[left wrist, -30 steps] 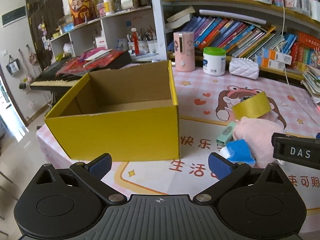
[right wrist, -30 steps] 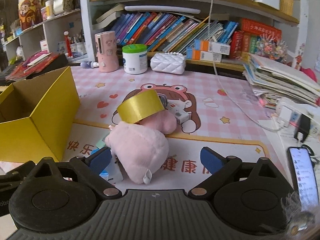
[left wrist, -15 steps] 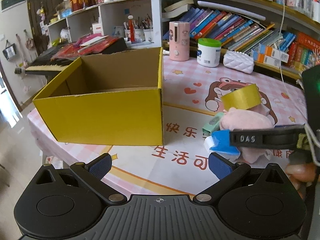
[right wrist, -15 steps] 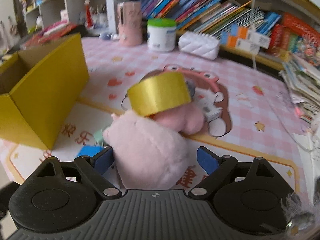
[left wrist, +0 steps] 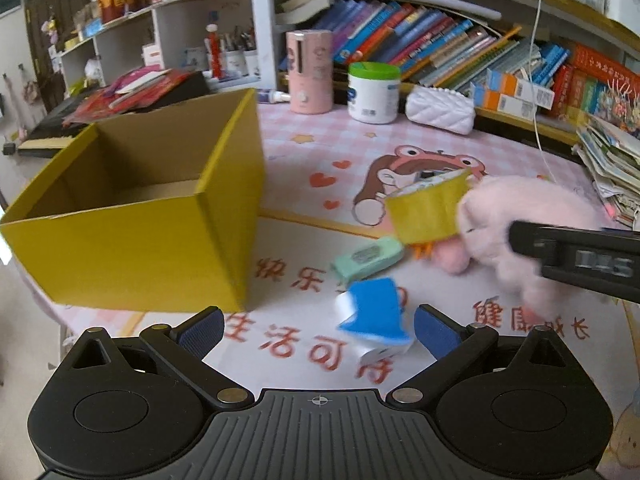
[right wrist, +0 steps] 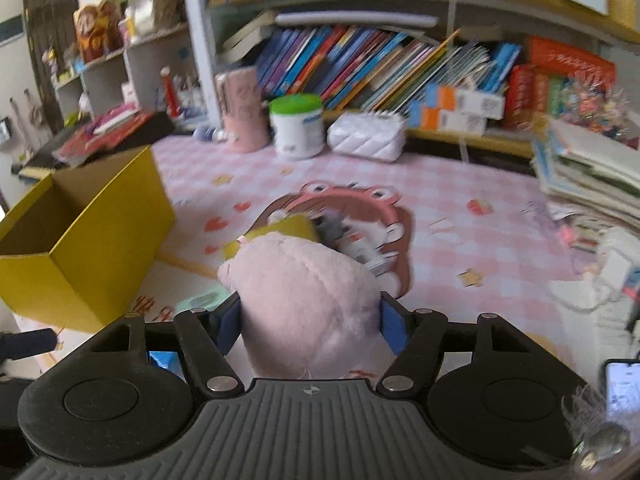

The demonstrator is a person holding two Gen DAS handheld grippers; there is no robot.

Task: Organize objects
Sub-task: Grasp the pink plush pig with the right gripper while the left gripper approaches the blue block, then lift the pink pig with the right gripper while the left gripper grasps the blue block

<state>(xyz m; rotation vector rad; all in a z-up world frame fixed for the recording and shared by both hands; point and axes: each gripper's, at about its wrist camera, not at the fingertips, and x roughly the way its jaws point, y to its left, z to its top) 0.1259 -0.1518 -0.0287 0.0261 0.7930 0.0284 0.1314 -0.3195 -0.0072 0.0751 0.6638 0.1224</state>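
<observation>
**Pink toy grabbed, box comes next**

The right claw (right wrist: 310, 320) squeezes the pink plush toy (right wrist: 308, 296); the left claw (left wrist: 318, 326) is wide and holds nothing, the blue pack (left wrist: 374, 314) between its fingers; the yellow box (right wrist: 80, 236) waits far left; next, I think, carry the toy there.

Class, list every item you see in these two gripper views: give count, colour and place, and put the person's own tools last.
cardboard box: 1, yellow, open, table's left
plush toy: 1, pink, between right gripper's fingers
tape roll: 1, gold, against the plush
eraser-like block: 1, mint green, on mat
blue-and-white packet: 1, in front of left gripper
jar: 1, white, green lid, table's back
pink canister: 1, beside jar
quilted pouch: 1, white, right of jar
phone: 1, screen lit, right edge
left gripper: 1, black, open
right gripper: 1, black, clamping plush
</observation>
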